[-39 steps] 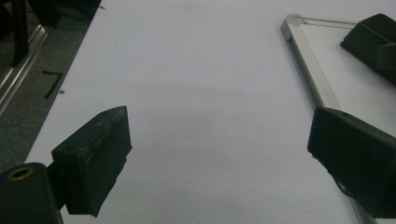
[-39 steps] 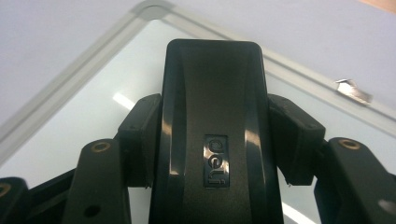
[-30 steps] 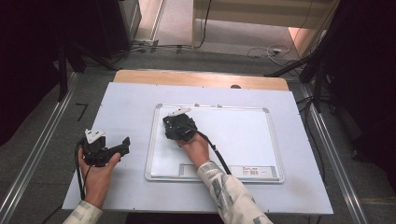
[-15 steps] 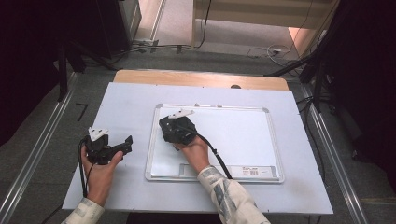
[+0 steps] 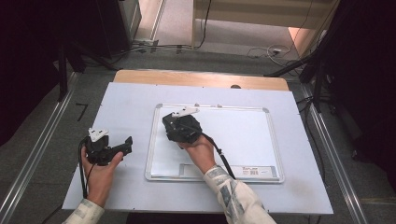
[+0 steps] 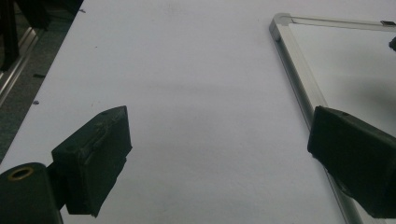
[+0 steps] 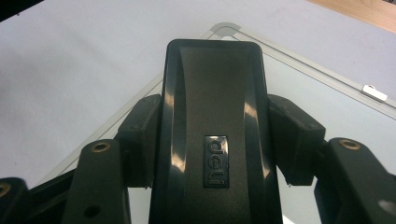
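Gripping a black whiteboard eraser [image 7: 212, 135] between closed jaws, right gripper [image 5: 180, 128] hovers over whiteboard [image 5: 243, 135] near its top-left corner | left gripper [image 5: 112, 149] open, empty, beside board | risk: eraser slipping if grip loosens.

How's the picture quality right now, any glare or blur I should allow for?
High view: dark surroundings, the whiteboard evenly lit. Right gripper view: bright glints on the glossy eraser, jaws near the lens soft. Left gripper view: the table is washed pale, jaws slightly blurred.
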Motion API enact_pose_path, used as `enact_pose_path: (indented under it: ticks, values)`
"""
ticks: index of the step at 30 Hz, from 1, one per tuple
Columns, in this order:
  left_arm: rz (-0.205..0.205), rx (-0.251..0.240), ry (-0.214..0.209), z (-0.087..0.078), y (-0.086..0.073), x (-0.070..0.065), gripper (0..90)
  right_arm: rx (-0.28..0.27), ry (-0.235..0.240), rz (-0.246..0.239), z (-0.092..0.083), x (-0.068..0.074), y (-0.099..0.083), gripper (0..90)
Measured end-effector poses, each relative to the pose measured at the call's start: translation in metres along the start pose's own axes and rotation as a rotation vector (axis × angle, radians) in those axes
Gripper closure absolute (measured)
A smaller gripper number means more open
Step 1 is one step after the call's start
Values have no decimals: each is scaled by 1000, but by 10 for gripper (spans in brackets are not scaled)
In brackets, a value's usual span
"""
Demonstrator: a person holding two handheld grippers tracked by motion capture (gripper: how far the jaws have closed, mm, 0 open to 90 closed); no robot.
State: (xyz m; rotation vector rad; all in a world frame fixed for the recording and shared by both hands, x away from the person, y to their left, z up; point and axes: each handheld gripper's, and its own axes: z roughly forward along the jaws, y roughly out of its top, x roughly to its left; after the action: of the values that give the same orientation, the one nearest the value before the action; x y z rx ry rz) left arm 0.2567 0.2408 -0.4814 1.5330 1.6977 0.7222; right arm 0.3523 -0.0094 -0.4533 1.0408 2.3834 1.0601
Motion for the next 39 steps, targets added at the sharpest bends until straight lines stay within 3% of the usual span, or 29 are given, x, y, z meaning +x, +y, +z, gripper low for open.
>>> enact_pose_path:
  ticks: [26, 39]
  values:
    - [-1, -1, 8, -1, -1, 0, 65, -9, -12, 12, -11, -9, -5, 384]
    - [-3, 1, 14, -2, -1, 3, 65, -13, -54, 43, -22, -30, -11, 384]
